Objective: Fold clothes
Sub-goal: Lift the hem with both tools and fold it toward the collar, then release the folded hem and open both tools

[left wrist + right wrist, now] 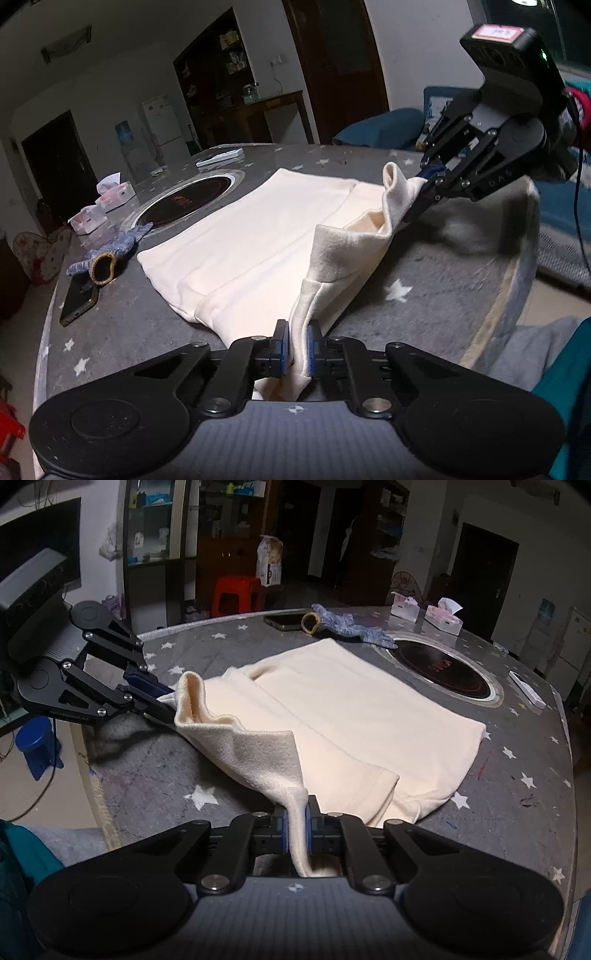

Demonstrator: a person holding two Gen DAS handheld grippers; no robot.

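Note:
A cream garment (258, 236) (354, 709) lies partly folded on the grey star-patterned table. Its near edge is lifted off the table between both grippers. My left gripper (297, 345) is shut on one corner of that edge; in the right wrist view it (162, 703) comes in from the left. My right gripper (296, 827) is shut on the other corner; in the left wrist view it (424, 184) reaches in from the upper right. The raised strip of cloth sags between the two grips.
A blue knitted glove (110, 247) (347, 626) and a dark phone (79, 301) (284, 620) lie beyond the garment. A round black cooktop (192, 199) (443, 672) is set in the table (424, 288), with tissue boxes (114, 192) (443, 618) behind it.

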